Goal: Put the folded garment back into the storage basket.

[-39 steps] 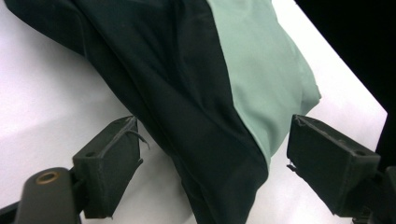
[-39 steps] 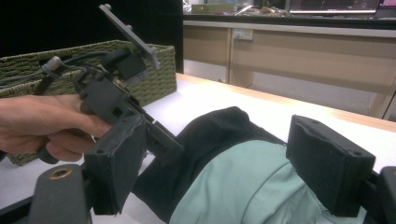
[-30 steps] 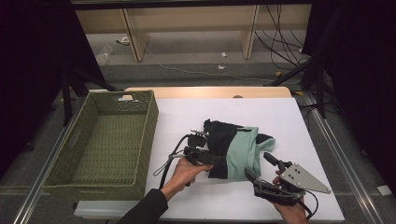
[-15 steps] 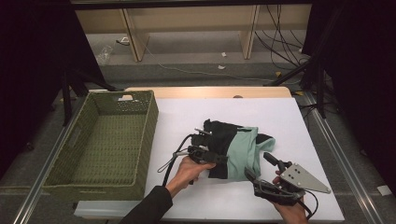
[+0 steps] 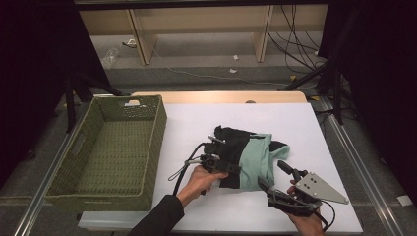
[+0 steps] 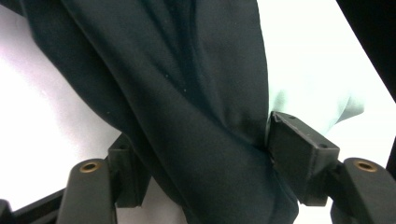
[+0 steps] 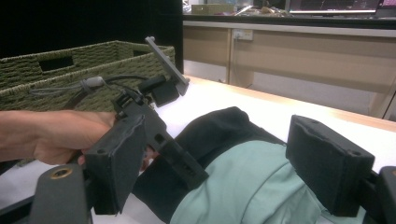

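Beyond the white table, pale wooden shelving on grey floor, loose cables, dark sides.

**Colours on the table**

A garment lies in two plain colours: black at its 9 o'clock side, pale mint green at 3 o'clock, with no print. The table is white with a light wood edge at 12 o'clock. At 9 o'clock stands an olive-green woven basket. The left gripper is black with a black cable. The right gripper is black too, topped by a grey plate. The floor is grey.
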Demonstrator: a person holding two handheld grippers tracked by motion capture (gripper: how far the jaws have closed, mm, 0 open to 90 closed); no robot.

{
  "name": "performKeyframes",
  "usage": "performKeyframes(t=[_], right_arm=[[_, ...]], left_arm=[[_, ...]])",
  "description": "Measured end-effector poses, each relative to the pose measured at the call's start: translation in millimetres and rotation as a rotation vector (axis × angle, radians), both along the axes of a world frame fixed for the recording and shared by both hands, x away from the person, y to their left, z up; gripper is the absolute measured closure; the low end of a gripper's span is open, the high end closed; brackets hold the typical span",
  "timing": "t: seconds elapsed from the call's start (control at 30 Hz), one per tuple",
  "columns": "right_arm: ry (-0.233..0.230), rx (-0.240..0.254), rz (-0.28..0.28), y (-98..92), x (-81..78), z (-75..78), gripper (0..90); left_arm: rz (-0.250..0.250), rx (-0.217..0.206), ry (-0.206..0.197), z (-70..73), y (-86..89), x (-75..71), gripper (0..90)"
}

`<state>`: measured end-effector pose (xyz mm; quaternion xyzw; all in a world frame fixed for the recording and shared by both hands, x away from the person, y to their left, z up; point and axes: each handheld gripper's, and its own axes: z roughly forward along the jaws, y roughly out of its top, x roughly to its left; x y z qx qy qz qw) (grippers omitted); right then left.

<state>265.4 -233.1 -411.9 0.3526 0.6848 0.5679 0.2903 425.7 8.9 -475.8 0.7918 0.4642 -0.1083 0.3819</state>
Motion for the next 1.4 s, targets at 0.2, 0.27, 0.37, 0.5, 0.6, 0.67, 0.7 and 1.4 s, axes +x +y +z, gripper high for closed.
performKeyframes(t=[0.2, 0.27, 0.37, 0.5, 0.6, 0.67, 0.7, 1.4], right_arm=[[0.005, 0.001, -0.001, 0.0, -0.2, 0.0, 21.2], [0.002, 0.003, 0.000, 0.2, -0.1, 0.2, 21.3], [0.001, 0.001, 0.000, 0.2, -0.1, 0.1, 21.2], [0.002, 0.001, -0.001, -0.2, -0.1, 0.1, 21.3], [0.002, 0.003, -0.002, -0.4, -0.2, 0.3, 21.3], [0.005, 0.004, -0.002, -0.4, -0.2, 0.2, 21.3], [0.004, 0.007, -0.003, -0.1, -0.1, 0.1, 21.3], [0.005, 0.008, -0.001, -1.2, 0.3, 0.3, 21.3]], left_arm=[[-0.003, -0.010, 0.007, -1.1, -3.0, -0.7, 38.9], [-0.009, -0.014, 0.013, -1.9, -2.1, 0.3, 40.9], [-0.012, -0.011, 0.011, -2.0, -1.3, 0.5, 45.6], [-0.006, -0.003, 0.001, -0.4, 0.1, -0.1, 53.5], [0.006, -0.013, -0.005, 0.0, 2.5, -0.2, 61.2], [0.009, -0.013, -0.009, 0.4, 2.8, -0.4, 62.6], [0.013, -0.019, -0.011, 0.8, 3.0, -0.8, 64.8], [0.039, -0.143, -0.003, 18.4, 13.7, -6.6, 75.6]])
